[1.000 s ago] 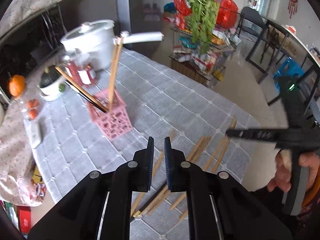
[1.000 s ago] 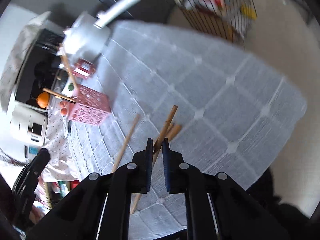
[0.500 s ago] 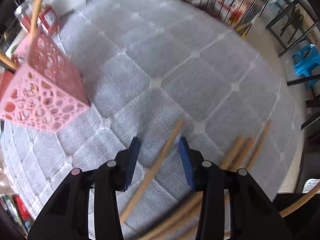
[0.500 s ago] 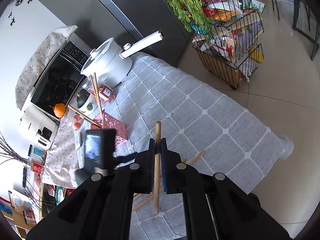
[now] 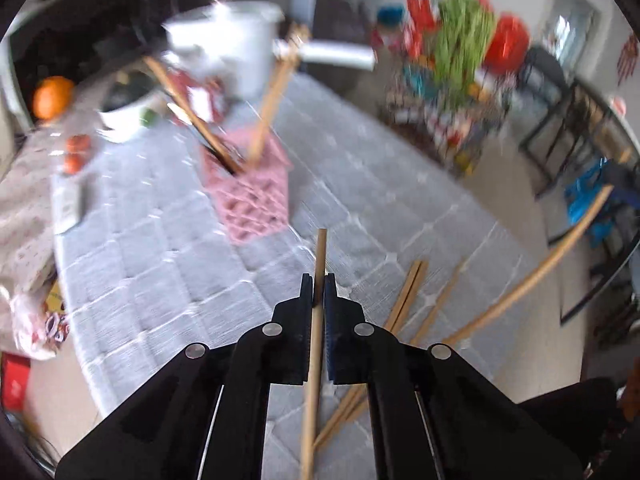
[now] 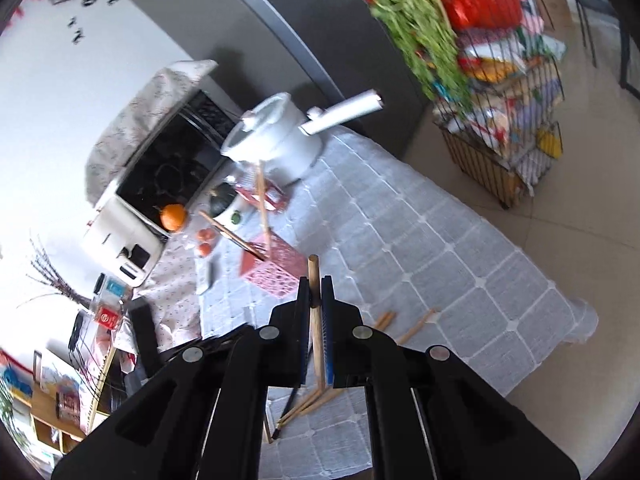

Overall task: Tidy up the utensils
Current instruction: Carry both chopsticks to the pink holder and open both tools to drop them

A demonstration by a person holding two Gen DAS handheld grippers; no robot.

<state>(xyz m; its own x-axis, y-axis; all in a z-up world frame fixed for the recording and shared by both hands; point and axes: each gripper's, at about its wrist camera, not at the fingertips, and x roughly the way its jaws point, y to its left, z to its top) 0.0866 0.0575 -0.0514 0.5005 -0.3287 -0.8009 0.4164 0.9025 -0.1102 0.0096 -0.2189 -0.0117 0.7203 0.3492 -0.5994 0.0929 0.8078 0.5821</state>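
My left gripper point(image 5: 319, 285) is shut on a wooden chopstick point(image 5: 320, 252) and holds it above the grey quilted tablecloth point(image 5: 168, 264). My right gripper point(image 6: 315, 289) is shut on another wooden chopstick point(image 6: 313, 270), held high over the table. A pink perforated utensil basket point(image 5: 252, 196) stands ahead of the left gripper with a few chopsticks leaning in it; it also shows in the right wrist view point(image 6: 276, 268). Several loose wooden chopsticks point(image 5: 408, 296) lie on the cloth to the right of the left gripper, also seen in the right wrist view point(image 6: 416, 324).
A white pot with a long handle point(image 5: 240, 52) stands behind the basket. A small bowl point(image 5: 124, 116), an orange point(image 5: 52, 96), small red fruits point(image 5: 76, 152) and a microwave point(image 6: 160, 168) are at the left. A wire rack with greens point(image 6: 492, 80) stands beyond the table's right edge.
My left gripper closed on a chopstick that lay on the cloth and lifted it. My right gripper rose further with its chopstick.
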